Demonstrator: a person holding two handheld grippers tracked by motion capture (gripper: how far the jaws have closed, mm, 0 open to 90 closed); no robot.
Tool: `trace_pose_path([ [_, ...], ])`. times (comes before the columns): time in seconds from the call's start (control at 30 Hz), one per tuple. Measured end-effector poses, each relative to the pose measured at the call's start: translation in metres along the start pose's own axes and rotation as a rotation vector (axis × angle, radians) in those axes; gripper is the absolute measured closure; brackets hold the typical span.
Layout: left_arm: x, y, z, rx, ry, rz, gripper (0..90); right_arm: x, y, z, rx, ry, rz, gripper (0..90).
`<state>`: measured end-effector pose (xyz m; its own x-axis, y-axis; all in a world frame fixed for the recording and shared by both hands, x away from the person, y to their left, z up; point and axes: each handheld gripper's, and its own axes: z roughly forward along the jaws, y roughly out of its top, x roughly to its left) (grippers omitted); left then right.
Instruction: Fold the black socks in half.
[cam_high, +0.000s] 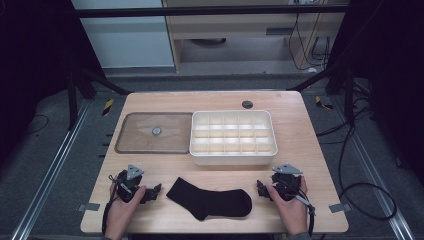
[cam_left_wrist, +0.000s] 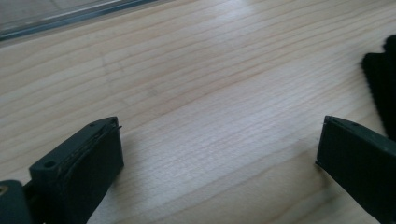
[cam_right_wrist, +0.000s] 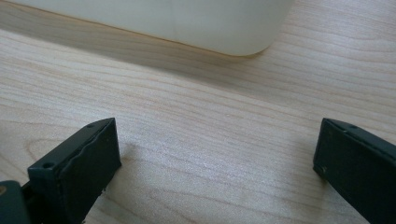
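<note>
Nearest the person, two hands rest on the front part of the wooden desk (cam_high: 300, 130), each holding a set of tongs. The left tongs (cam_high: 152, 192) lie at the left of the high view, their tips turned inward toward the middle of the desk. In the left gripper view the two black jaws stand wide apart over bare wood with nothing between them: released. The right tongs (cam_high: 262, 189) lie at the right, tips likewise turned inward. In the right gripper view their jaws are equally spread over bare wood, gripping nothing: released.

Between the two sets of tongs lies a black sock (cam_high: 210, 199), flat on the desk, its cuff end toward the left tongs and its toe end toward the right tongs. Neither set of tongs touches it; each tip stands just beside its nearer end. The sock's edge shows at the right border of the left gripper view (cam_left_wrist: 382, 84).

Farther back, behind the sock, stands a white compartment box (cam_high: 233, 157), divided into a grid of small cells, all seen empty. Its rounded lower wall appears in the right gripper view (cam_right_wrist: 187, 23). Touching its left side lies a flat transparent lid (cam_high: 135, 135) with a round knob at its centre.

Near the desk's far edge sits a small dark round grommet (cam_high: 247, 104).
</note>
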<state>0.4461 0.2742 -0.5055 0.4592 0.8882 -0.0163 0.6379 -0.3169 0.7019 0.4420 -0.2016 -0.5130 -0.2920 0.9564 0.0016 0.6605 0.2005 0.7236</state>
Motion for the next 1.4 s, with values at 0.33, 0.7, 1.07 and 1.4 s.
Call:
trace_pose_path([
  [0.33, -0.009, 0.008, -0.014, -0.027, -0.071, -0.005, 4.1, -0.004, 0.0, -0.014, -0.009, 0.054, 0.025, 21.3],
  [0.7, -0.022, 0.008, -0.02, -0.033, -0.111, 0.022, 12.0, 0.007, 0.005, -0.039, -0.025, 0.155, -0.014, 43.7],
  [1.07, -0.035, 0.007, -0.027, -0.024, -0.14, 0.041, 22.5, 0.034, 0.017, -0.07, -0.067, 0.373, -0.045, 54.0],
  [1.4, -0.04, 0.007, -0.029, -0.013, -0.142, 0.059, 25.3, 0.065, 0.007, -0.057, 0.069, 0.352, -0.136, 47.7],
])
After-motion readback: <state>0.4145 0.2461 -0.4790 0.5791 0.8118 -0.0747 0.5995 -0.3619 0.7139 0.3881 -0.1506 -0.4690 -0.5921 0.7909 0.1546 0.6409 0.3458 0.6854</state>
